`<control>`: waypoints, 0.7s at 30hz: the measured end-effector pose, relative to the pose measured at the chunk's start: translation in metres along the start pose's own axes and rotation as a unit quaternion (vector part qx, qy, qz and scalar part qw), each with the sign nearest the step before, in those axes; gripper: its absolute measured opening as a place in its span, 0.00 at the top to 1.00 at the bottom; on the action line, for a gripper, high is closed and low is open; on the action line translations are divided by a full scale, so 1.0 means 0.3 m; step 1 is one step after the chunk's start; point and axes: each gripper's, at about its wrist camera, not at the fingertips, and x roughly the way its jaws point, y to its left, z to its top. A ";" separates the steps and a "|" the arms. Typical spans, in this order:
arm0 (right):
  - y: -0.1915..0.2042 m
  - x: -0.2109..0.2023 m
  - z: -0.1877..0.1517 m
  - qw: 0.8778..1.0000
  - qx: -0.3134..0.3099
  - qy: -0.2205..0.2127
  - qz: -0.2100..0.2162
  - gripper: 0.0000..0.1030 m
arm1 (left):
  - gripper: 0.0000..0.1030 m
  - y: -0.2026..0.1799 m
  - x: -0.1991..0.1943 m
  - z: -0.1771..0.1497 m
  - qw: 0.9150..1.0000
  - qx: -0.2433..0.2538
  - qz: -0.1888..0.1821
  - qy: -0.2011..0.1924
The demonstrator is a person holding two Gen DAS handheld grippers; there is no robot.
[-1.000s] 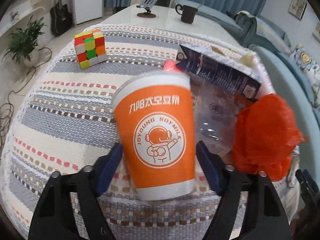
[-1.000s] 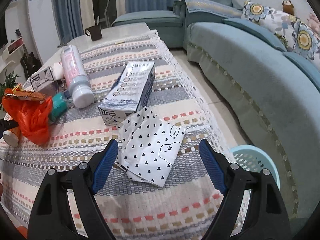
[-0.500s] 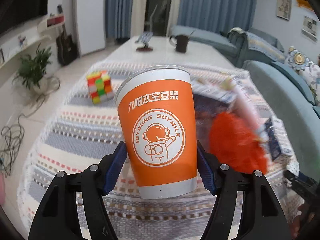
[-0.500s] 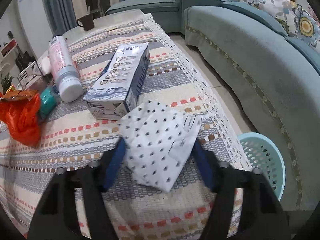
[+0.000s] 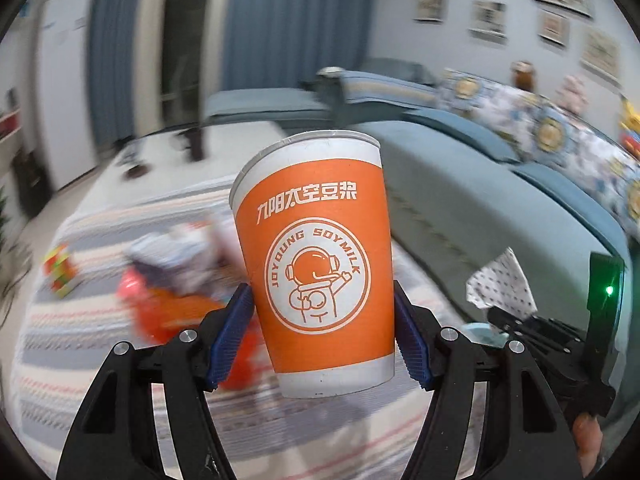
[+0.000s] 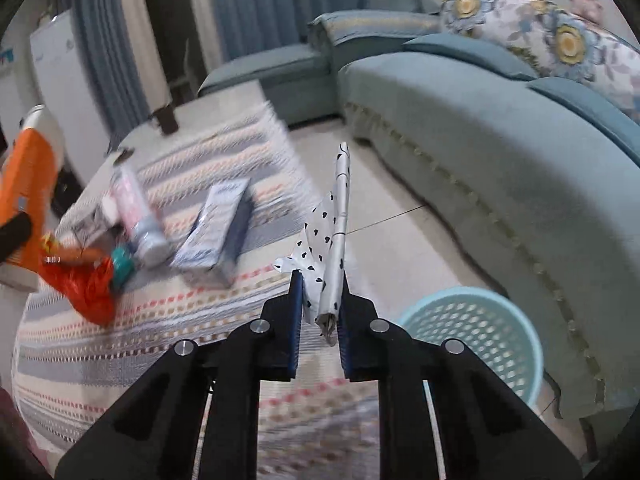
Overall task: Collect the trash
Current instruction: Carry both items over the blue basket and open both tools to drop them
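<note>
Both pieces of trash have left the striped surface (image 6: 168,320) since a second ago: the orange paper cup (image 5: 320,264), which stood on the cloth, now hangs in the air, and the heart-print paper wrapper (image 6: 330,256), which lay flat, is lifted and folded edge-on. Left tool (image 5: 322,332) is clenched on the lower half of the cup, its blue pads pressed to both sides, the cup upright with its printed logo facing the camera. Right tool (image 6: 320,320) is closing on the wrapper, which is pinched between the pads and sticks up past the fingertips. Below and to the right of it, on the floor beside the teal sofa (image 6: 500,152), stands a light blue perforated basket (image 6: 476,332). Left on the surface are a red plastic bag (image 6: 86,288), a white bottle (image 6: 138,216) lying on its side, a blue-and-white carton (image 6: 220,228) and a colour cube (image 5: 60,274), all blurred.
</note>
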 end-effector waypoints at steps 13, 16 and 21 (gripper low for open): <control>-0.478 -0.015 -0.115 0.990 0.105 0.027 -0.089 0.87 | 0.37 -0.473 0.333 -0.083 0.980 0.076 -0.161 0.092; -0.547 0.033 -0.167 0.986 0.130 0.052 -0.094 0.87 | 0.37 -0.536 0.429 -0.155 0.971 0.087 -0.181 0.133; -0.612 0.121 -0.239 0.978 0.152 0.097 -0.101 0.85 | 0.36 -0.587 0.547 -0.259 0.958 0.098 -0.199 0.181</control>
